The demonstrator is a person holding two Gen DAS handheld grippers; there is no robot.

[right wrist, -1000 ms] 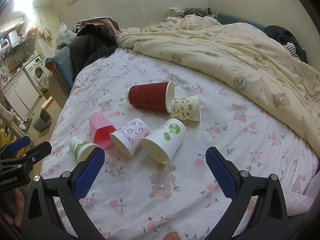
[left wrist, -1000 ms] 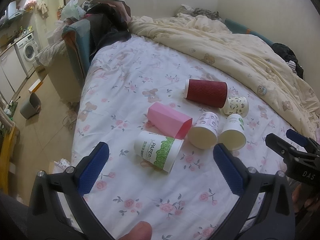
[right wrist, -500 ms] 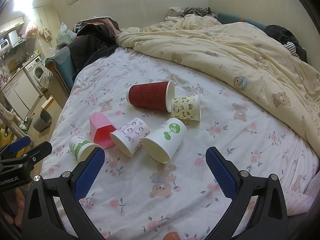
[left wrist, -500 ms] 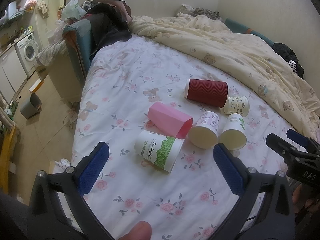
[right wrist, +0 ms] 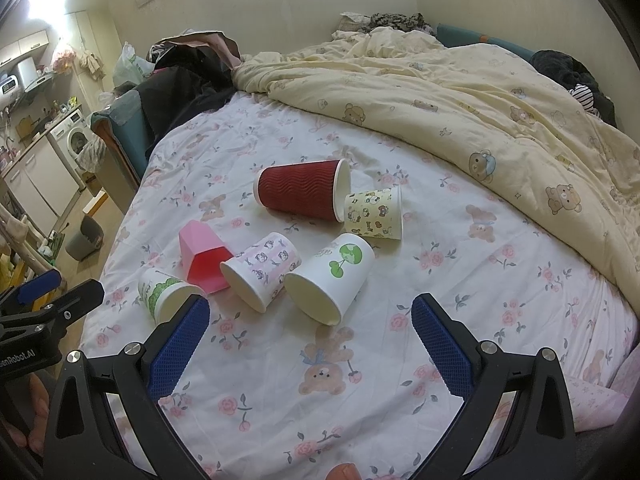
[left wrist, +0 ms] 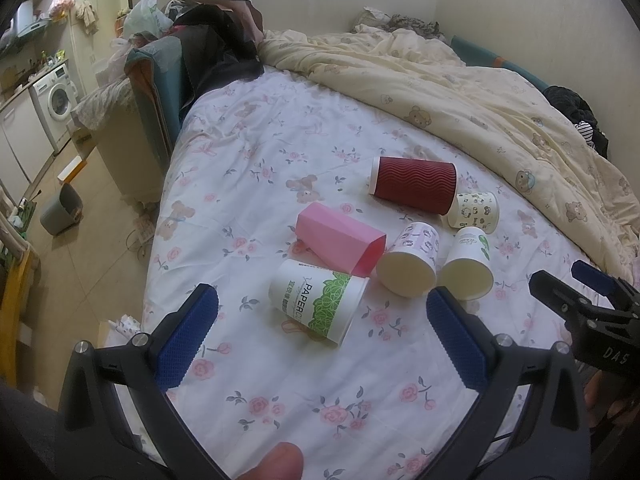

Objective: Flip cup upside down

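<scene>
With both the left gripper [left wrist: 320,332] and right gripper [right wrist: 310,340] held released and empty, the light, crushable paper cups [right wrist: 330,278] lying sideways mid-bed [right wrist: 440,312], toward its near edge, are best pinched gently across the wall.

Both wrist cameras look forward and down over the bed [left wrist: 248,184], close above its near edge. The left view sits leftward, the right view rightward. Both share the cluster of cups [right wrist: 304,236].
</scene>
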